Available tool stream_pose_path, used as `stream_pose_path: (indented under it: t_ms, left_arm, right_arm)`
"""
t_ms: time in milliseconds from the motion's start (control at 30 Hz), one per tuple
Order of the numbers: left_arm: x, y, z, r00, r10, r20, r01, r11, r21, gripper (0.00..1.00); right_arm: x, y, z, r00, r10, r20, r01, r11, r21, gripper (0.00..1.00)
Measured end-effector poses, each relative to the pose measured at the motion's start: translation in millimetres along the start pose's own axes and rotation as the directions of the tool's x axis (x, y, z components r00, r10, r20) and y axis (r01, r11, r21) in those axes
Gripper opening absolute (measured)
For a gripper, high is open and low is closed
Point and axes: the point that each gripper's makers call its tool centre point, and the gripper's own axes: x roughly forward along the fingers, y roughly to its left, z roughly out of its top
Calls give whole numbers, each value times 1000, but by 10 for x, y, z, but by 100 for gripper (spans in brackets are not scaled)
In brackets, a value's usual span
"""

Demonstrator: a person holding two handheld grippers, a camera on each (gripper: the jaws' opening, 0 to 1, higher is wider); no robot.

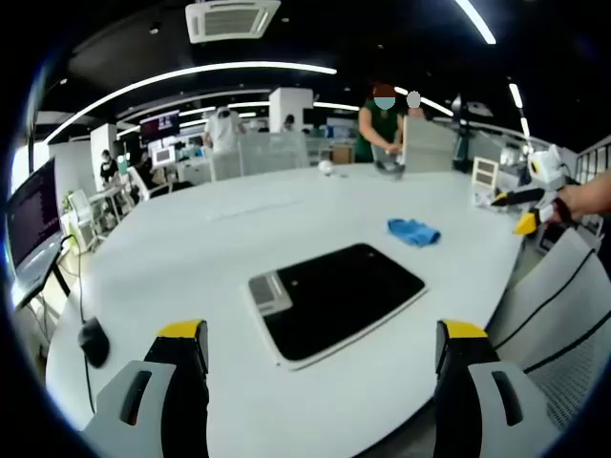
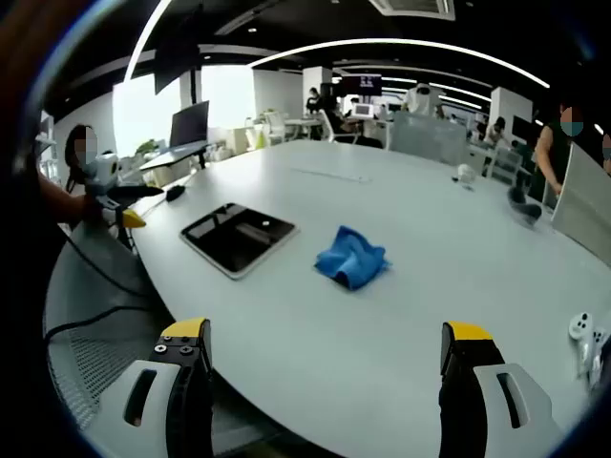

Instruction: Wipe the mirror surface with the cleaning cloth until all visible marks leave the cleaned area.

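Note:
The mirror (image 1: 334, 298) is a dark glossy rectangle in a white frame, lying flat on the white table (image 1: 191, 248) just beyond my open left gripper (image 1: 323, 334). Marks on it are too small to make out. A crumpled blue cleaning cloth (image 1: 413, 232) lies past the mirror's far right corner. In the right gripper view the cloth (image 2: 351, 258) sits to the right of the mirror (image 2: 237, 237), both ahead of my open right gripper (image 2: 325, 332). Each gripper hovers off the table's edge with nothing in its jaws. The right gripper (image 1: 520, 210) enters the left gripper view at the right edge, the left gripper (image 2: 134, 205) the other view at the left.
A black mouse (image 1: 94, 341) lies at the table's left edge near a monitor (image 1: 33, 210). A person stands behind a grey panel (image 1: 428, 143) at the far side. Mesh chair backs (image 1: 563, 315) sit below the near edge. Small white gadgets (image 2: 582, 329) lie at the right.

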Motion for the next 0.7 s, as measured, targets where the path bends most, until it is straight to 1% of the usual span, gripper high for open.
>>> stream_pose_path:
  t_ms: [67,133,267,300,333,367,433,567,700]
  left_arm:
    - [1,10,-7,1000,6,-5,-6,1000,15,100]
    - [-4,8,10,1000,3,6,-3,1000,2,100]
    - [4,-11,-20,1000,-16,-12,15,1000,-22,100]
    - [2,-17,-19,1000,-16,-11,15,1000,-19,100]
    - [0,-23,-13,1000,-17,-8,16,1000,-15,100]
    - [-4,-27,-9,1000,-17,-4,17,1000,-18,100]
    - [-10,-11,-15,1000,-14,-5,13,999,-30,100]
    - [-22,-2,-43,1000,-7,-18,6,999,-48,100]
    - [-32,2,-33,1000,-3,-8,2,998,-56,100]
  right_arm:
    - [3,2,11,1000,-3,5,3,1000,6,100]
    - [3,8,29,1000,-9,13,9,1000,11,100]
    - [21,15,34,1000,-12,18,12,1000,17,100]
    - [25,11,51,1000,-12,28,12,1000,14,100]
    - [27,2,95,998,-13,53,13,1000,10,100]
    - [25,3,104,998,-10,58,9,1000,19,100]
    - [37,-6,99,998,0,56,-2,1000,29,100]
    - [57,-7,110,999,8,51,-9,1000,20,100]
    - [78,-18,151,999,12,52,-13,1000,13,100]
